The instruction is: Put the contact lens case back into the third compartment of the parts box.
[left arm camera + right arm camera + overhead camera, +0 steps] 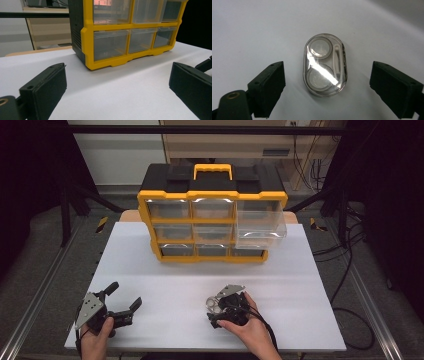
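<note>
Clear plastic case [325, 65] is lying flat on the white worktop [300, 285] between the right hand-held gripper's [327, 87] spread jaws, seemingly awaiting a pinch, while the left hand-held gripper [117, 85], also spread, is facing the organiser [212, 215], whose right drawer [260, 225] is standing pulled out, perhaps for it.

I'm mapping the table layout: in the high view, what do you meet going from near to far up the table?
The two hand-held grippers at the near edge, left and right, with a clear oval case under the right one → bare white table → yellow-and-black drawer organizer, its top-right drawer pulled out.
</note>
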### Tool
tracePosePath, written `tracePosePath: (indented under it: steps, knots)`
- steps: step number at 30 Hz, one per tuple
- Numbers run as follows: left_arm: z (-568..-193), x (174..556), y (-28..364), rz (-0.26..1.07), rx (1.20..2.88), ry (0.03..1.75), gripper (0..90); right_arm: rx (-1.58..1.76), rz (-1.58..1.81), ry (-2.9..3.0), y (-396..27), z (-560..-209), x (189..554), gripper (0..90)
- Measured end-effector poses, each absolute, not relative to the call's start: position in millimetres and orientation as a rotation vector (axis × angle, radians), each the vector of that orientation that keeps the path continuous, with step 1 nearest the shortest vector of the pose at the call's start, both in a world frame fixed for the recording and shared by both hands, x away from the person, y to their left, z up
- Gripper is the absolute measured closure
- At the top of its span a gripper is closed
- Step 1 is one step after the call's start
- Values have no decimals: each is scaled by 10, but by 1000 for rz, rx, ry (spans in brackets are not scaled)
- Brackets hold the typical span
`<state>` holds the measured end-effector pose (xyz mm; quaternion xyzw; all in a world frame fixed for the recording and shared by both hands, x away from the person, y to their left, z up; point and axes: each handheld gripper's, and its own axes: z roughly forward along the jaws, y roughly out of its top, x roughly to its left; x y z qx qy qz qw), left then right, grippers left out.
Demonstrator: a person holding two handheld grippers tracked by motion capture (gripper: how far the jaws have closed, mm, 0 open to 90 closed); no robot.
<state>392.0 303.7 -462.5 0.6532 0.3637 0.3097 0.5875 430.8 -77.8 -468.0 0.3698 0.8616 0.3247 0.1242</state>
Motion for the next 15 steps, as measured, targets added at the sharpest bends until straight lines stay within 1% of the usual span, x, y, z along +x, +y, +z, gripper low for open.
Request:
tracePosePath:
  steps: [5,6,7,9,12,13,15]
  knots:
    - [-4623,3916,3035,720,1521,844,10,1087,966,2511,-749,-4681,4311,224]
    - [-4626,3922,3032,718,1524,845,11,1078,970,2512,-737,-4683,4318,270]
    - [-4626,3922,3032,718,1524,845,10,1078,970,2512,-737,-4683,4318,270]
    - [-4626,3922,3032,719,1525,844,11,1089,960,2505,-724,-4690,4329,302]
    - [-4626,3920,3034,718,1525,843,11,1089,958,2499,-721,-4700,4352,374]
    - [-4626,3922,3034,715,1522,844,10,1089,955,2500,-724,-4703,4363,416]
    - [-4627,3929,3033,713,1522,843,11,1088,953,2500,-724,-4706,4368,426]
